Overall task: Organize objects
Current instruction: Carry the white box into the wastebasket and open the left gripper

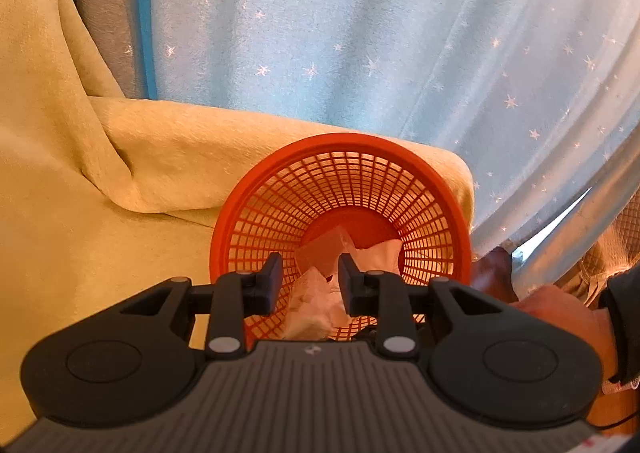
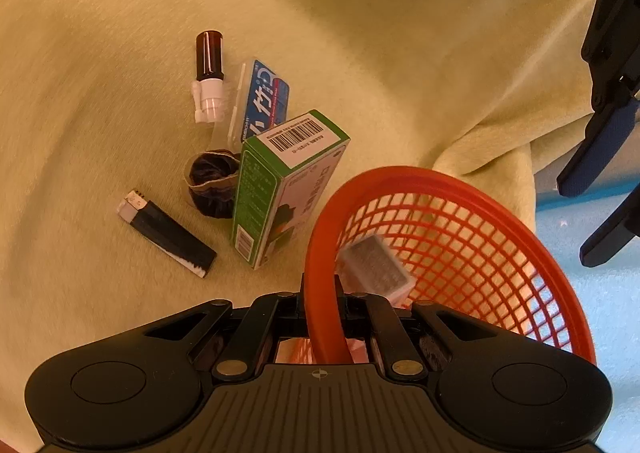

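Note:
An orange mesh basket (image 1: pixel 340 157) (image 2: pixel 460 181) is tipped up on the yellow cloth, and my right gripper (image 2: pixel 322 313) is shut on its near rim. Inside lie white crumpled packets (image 1: pixel 320 297), a clear packet (image 1: pixel 324 253) and a small grey pack (image 2: pixel 376 273). My left gripper (image 1: pixel 310 279) (image 2: pixel 578 221) is open at the basket's mouth, with the packets beyond its fingers. On the cloth lie a green box (image 2: pixel 280 189), a blue packet (image 2: pixel 262 101), a brown spray bottle (image 2: pixel 209 69), a dark scrunchie (image 2: pixel 214 183) and a black stick-shaped item (image 2: pixel 168 233).
A light blue star-patterned fabric (image 1: pixel 360 33) hangs behind the basket. The yellow cloth (image 2: pixel 100 73) folds up at the left. A person's hand (image 1: pixel 560 313) shows at the right edge, below the basket.

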### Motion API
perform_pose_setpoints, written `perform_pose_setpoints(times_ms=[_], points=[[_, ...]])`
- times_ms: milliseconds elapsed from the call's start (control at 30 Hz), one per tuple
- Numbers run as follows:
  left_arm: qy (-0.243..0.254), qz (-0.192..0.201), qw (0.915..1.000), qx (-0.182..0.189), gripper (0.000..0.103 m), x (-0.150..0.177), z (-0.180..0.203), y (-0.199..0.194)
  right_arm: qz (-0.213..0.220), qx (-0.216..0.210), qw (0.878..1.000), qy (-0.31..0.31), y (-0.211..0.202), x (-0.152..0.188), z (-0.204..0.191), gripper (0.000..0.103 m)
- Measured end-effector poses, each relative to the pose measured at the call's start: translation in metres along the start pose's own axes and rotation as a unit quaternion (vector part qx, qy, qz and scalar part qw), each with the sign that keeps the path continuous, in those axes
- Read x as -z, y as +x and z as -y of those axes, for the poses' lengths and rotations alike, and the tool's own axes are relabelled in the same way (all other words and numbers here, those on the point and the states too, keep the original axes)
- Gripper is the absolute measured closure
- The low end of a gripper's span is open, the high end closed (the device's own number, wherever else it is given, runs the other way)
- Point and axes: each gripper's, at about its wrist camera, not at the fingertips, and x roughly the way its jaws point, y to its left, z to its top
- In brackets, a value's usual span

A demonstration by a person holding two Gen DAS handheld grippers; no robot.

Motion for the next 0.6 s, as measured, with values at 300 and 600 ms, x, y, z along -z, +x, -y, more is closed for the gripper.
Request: perform_pose_setpoints(times_ms=[300, 600], points=[[-0.012, -0.009, 0.9996, -0.023, 0.079, 0.009, -0.013, -0.005, 0.000, 0.000, 1.000, -0.001, -0.002, 0.002, 0.000, 0.101], [-0.029, -0.017, 0.9982, -0.050, 0.076, 0.026, -0.038, -0.013, -0.003, -0.001, 1.000, 0.000, -0.002, 0.003, 0.000, 0.101]])
